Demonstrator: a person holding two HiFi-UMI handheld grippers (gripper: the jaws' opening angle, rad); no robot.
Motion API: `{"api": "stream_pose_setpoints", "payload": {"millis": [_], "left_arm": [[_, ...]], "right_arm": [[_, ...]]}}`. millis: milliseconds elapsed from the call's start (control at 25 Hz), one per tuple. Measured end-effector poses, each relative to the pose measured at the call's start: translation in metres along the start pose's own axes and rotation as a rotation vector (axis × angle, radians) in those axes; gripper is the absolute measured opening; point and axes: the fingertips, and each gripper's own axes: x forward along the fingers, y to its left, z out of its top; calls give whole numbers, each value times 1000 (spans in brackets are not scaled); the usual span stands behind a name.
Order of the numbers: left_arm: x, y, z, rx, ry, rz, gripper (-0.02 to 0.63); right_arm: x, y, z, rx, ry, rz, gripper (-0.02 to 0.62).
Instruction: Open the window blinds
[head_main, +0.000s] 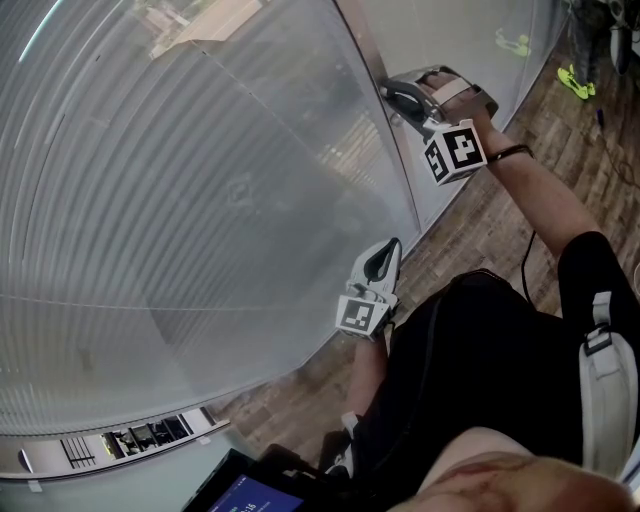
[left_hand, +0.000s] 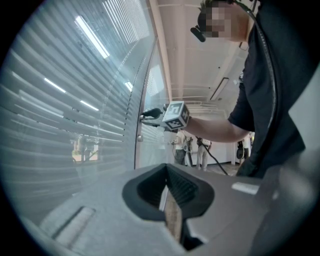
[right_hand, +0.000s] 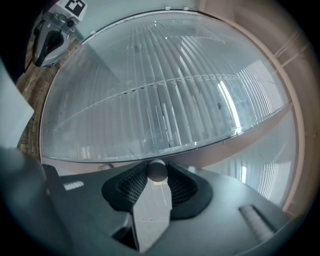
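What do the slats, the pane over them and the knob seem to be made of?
The slats look like painted metal or plastic: pale, thin, evenly ribbed. The pane is glass: clear, glossy, showing reflections. The knob is probably metal: grey, smooth, dull sheen.

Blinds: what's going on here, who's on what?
A person is working on the blinds with two handheld grippers. The right gripper is shut on the small round knob at the frame beside them. The left gripper hangs lower by the blinds, shut and empty. The slats look mostly closed, so the opening isn't done yet.
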Motion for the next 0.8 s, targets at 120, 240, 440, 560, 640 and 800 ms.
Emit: {"api": "stream_pose_setpoints", "payload": {"millis": [120,240,440,560,640,800], "left_arm": [[-1,-1,2,-1,12,-2,-2],[-1,0,2,-20,-2,3,-2],[-2,0,4,8,0,-4,-2],[-3,1,1,15,2,-7,-2],[-4,4,-2,21,1,0,-2],[-2,0,3,-8,10,-2,-2]], "right_arm": [[0,-2,0,86,-6,6,127],[0,-5,0,187,-12,20,127],[-1,-9,1,396,-25,49,127],[0,-11,0,504,-37,66,127],[0,-12,0,563,-43,77,127],[0,-13,-5,716,-59,97,127]]}}
